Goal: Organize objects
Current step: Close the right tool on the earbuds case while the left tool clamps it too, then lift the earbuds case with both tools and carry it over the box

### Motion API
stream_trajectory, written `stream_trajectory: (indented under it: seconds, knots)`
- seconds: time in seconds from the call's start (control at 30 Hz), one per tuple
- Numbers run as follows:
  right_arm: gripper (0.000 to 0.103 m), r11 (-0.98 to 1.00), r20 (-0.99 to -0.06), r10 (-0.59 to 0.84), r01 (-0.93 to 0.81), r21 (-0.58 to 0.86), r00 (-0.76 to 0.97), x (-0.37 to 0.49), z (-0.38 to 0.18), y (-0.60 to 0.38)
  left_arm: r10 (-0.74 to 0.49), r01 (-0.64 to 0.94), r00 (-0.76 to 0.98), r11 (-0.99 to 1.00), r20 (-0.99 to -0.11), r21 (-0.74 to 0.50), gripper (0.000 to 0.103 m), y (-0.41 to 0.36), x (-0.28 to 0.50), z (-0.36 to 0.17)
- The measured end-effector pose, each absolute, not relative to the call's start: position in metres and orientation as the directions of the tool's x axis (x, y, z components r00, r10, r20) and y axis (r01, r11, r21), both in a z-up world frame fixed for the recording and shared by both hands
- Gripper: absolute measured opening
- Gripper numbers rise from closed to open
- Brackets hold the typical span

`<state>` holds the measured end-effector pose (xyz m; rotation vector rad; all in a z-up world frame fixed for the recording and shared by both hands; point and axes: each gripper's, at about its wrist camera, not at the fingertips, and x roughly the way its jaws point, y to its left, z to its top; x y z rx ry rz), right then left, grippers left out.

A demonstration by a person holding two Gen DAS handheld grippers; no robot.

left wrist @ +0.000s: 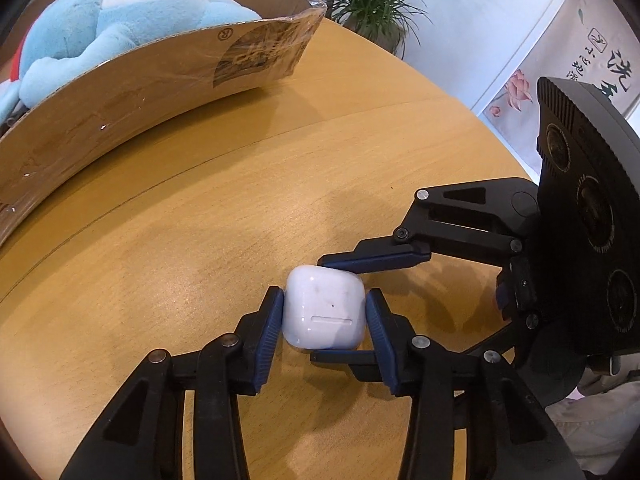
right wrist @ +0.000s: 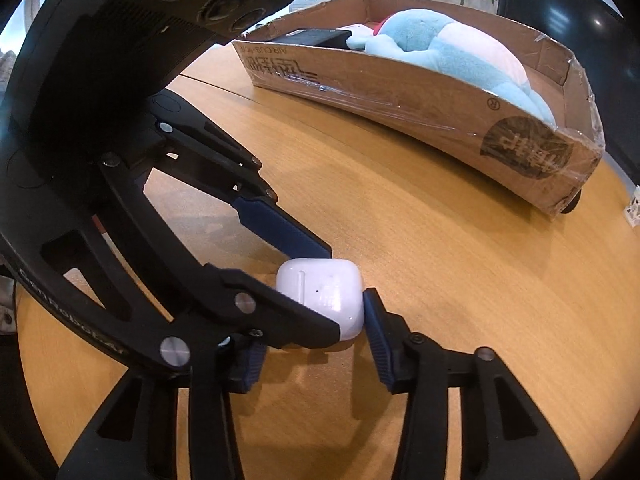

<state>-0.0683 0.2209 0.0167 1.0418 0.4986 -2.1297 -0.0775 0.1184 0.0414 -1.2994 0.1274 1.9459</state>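
A white earbud case (left wrist: 325,307) sits on the wooden table. My left gripper (left wrist: 325,314) is shut on it, one blue pad on each side. My right gripper (left wrist: 320,308) comes in from the right and its fingers (left wrist: 372,260) lie along the case's far and near sides, touching it. In the right wrist view the case (right wrist: 326,298) sits between my right gripper's pads (right wrist: 376,328), with the left gripper's fingers (right wrist: 280,232) crossing over it. A cardboard box (left wrist: 132,92) holds a light blue plush toy (left wrist: 120,28).
The box (right wrist: 420,100) stands at the table's far side and also holds a black flat object (right wrist: 320,38). A potted plant (left wrist: 372,4) and a wall banner (left wrist: 560,48) stand beyond the table edge. Bare wooden tabletop (left wrist: 200,220) lies between case and box.
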Motion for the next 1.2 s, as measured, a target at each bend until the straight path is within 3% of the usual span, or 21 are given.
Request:
stream_trajectory:
  seconds: [1.2]
  knots:
    - [0.041, -0.687, -0.826, -0.350, 0.720, -0.094, -0.442, -0.032, 0.034, 0.209, 0.545, -0.711, -0.176, -0.646, -0.820, -0.277, 0.040, 0.123, -0.049, 0.060]
